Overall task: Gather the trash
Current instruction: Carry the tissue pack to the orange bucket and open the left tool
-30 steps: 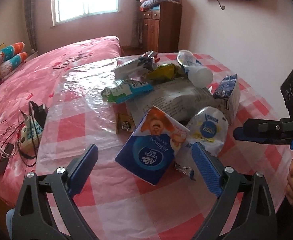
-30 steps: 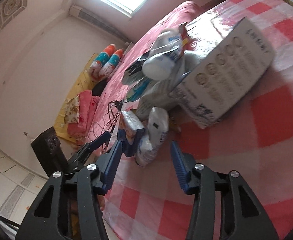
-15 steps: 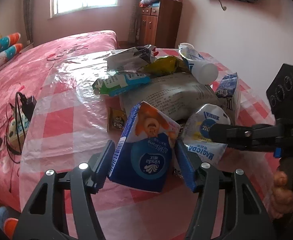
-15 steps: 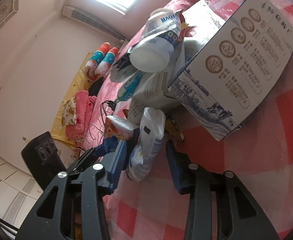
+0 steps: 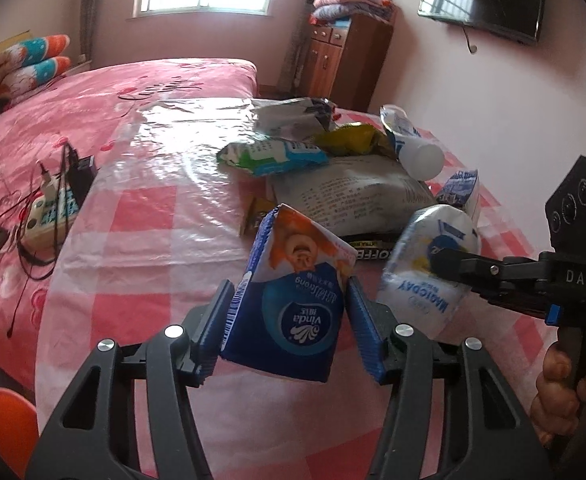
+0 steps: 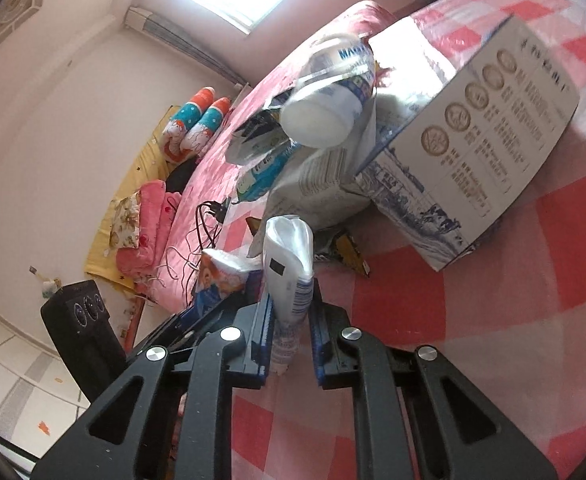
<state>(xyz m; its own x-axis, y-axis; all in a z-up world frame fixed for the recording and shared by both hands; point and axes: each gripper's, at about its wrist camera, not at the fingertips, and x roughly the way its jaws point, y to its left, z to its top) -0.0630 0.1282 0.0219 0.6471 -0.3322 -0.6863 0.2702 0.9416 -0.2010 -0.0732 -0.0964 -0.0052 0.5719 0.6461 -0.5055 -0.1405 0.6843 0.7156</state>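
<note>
**Both claws on trash, lift not started**

I have the left gripper (image 5: 289,316) with its jaws closing on the blue tissue pack (image 5: 293,300); both pads touch its sides and the film bulges between them. The right gripper (image 6: 289,320) is fully clamped on the white Magicday pouch (image 6: 289,264), pads pinching its lower end.

Landmark: the big printed bag (image 5: 345,196) in the middle of the pile.
- Tissue pack: just in front of the bag, tilted, near the checked tablecloth (image 5: 133,312) edge.
- Pouch: just right of the tissue pack, in front of the bag's right end.
- Milk carton (image 6: 477,152): right of the bag, lying on its side.
- Plastic bottle (image 5: 413,148): resting on top of the bag's far right.
- Green-and-blue wrapper (image 5: 273,152): on the bag's far left edge.

How I'd do this step:
- Finish the left squeeze before lifting. The pack is soft and will give, so expect a late bite.
- Lift both straight up, away from the pile, so nothing drags the bottle off.
- The pouch is held by a thin end; I judge it may swing or slip, so move slowly.

Materials:
- Tissue pack: glossy film, squashy block.
- Pouch: crinkled, limp, flattened.
- Carton: stiff card, sharp edges.
- Cloth cover: slick clear plastic, glare off it.
</note>
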